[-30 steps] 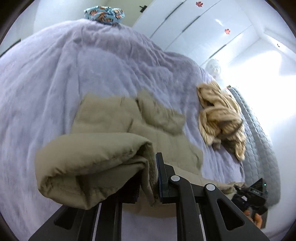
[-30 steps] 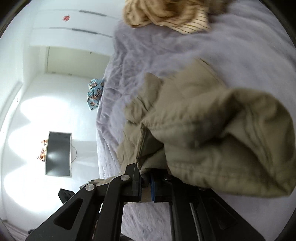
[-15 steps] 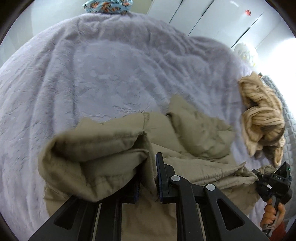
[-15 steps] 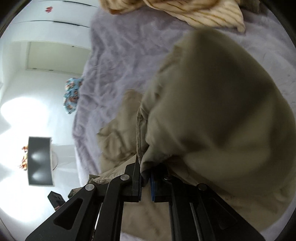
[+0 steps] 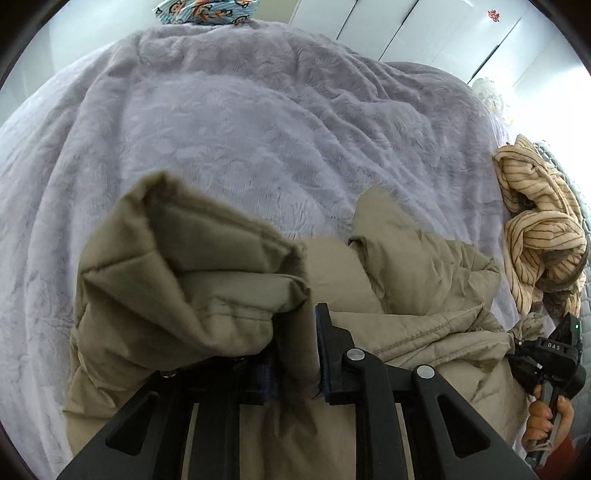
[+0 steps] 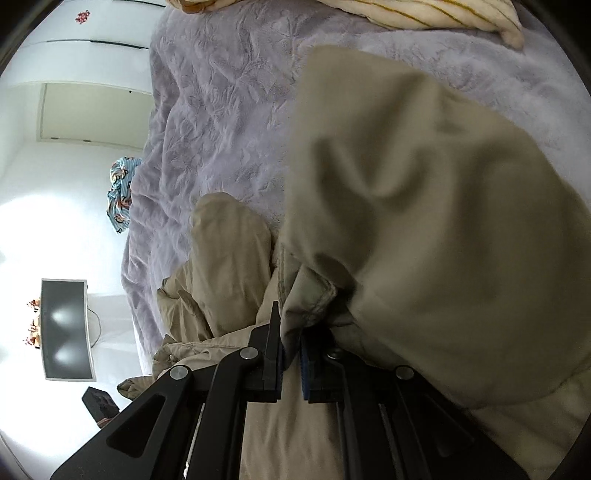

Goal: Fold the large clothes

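A large khaki padded jacket (image 5: 406, 295) lies on a bed with a lilac plush blanket (image 5: 240, 122). My left gripper (image 5: 295, 354) is shut on a bunched edge of the jacket, which drapes over the left finger. My right gripper (image 6: 291, 354) is shut on another edge of the jacket (image 6: 424, 221), whose fabric billows over the right side of that view. The right gripper also shows at the far right of the left wrist view (image 5: 554, 354), at the jacket's other end. The lilac blanket (image 6: 229, 110) fills the upper part of the right wrist view.
A crumpled tan striped garment (image 5: 539, 229) lies at the bed's right side and shows at the top of the right wrist view (image 6: 424, 14). A blue patterned bundle (image 5: 207, 9) sits at the far edge of the bed. White wardrobe doors (image 5: 424, 29) stand behind. A monitor (image 6: 64, 328) stands off the bed.
Both grippers have carried the held jacket edges forward over the rest of the jacket and lower toward the bed. The folded fabric now covers more of the garment.
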Motion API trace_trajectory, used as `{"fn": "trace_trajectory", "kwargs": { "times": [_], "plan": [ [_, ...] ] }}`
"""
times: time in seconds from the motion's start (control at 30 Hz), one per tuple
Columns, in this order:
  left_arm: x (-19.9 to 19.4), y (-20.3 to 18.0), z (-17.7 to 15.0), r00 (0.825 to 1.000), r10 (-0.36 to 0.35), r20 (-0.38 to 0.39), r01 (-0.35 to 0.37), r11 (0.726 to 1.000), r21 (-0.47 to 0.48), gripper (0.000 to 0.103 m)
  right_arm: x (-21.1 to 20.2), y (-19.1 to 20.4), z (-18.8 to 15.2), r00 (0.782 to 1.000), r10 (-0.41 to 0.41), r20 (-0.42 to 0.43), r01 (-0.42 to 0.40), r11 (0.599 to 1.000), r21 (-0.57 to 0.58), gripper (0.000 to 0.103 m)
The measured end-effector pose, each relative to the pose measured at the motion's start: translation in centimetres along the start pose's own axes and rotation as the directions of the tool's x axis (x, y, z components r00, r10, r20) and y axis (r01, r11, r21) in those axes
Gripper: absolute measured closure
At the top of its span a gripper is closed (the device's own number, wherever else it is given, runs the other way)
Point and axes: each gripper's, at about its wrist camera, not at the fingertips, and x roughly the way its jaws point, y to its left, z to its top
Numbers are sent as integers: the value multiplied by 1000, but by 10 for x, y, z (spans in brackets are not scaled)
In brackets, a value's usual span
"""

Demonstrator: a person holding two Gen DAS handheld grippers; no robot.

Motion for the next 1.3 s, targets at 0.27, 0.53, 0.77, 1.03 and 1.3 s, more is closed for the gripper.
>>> {"fn": "trace_trajectory", "kwargs": {
  "times": [0.27,0.53,0.77,1.03,1.3],
  "plan": [
    [-60,-8,-7,993,-15,117,7,997,73,31,-70,35,-29,996,-42,74,57,974,-218,45],
    [-37,-27,-36,1000,2,-11,1,977,213,73,-41,31,-34,967,-255,22,240,876,-418,87],
    [8,-2,9,993,116,19,-117,990,79,73,-37,2,16,920,-369,131,392,865,-313,92],
    [-33,18,14,983,158,88,-170,975,143,73,-82,4,17,859,-445,253,509,796,-326,53],
    [37,25,19,971,235,40,-237,966,103,73,-16,-27,40,826,-530,191,563,781,-271,78]
  ]
}}
